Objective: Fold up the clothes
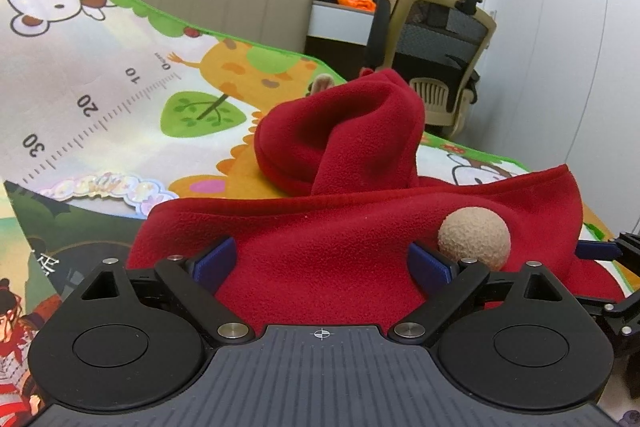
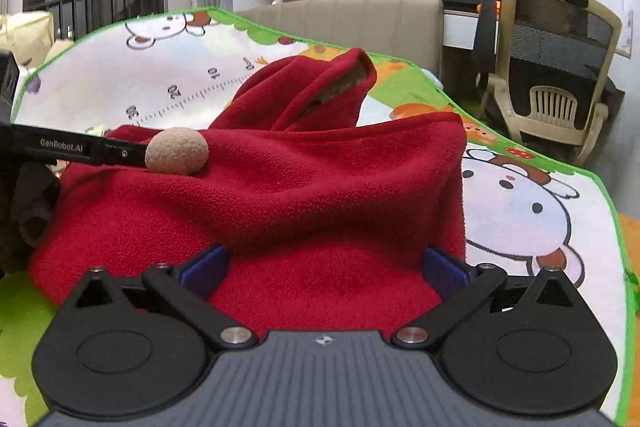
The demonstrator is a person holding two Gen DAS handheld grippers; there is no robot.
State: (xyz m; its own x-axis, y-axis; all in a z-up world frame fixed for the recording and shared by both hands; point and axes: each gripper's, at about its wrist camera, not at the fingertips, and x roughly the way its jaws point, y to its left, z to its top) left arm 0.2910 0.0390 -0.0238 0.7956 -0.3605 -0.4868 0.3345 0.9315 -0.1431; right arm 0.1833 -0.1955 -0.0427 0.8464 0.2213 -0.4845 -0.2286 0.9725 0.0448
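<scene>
A red fleece [image 1: 340, 227] lies bunched on a cartoon mat [image 1: 100, 99], its near edge running crosswise under both grippers. The left gripper [image 1: 322, 263] and right gripper [image 2: 324, 267] each stand wide open, blue fingers [image 1: 214, 261] straddling the cloth and gripping nothing. The fleece stretches directly ahead of both, equally near to each, with a hump [image 2: 308, 87] rising at the far side. A tan pom-pom [image 1: 474, 237] sits by the left gripper's right finger. How far folding has gone cannot be told.
</scene>
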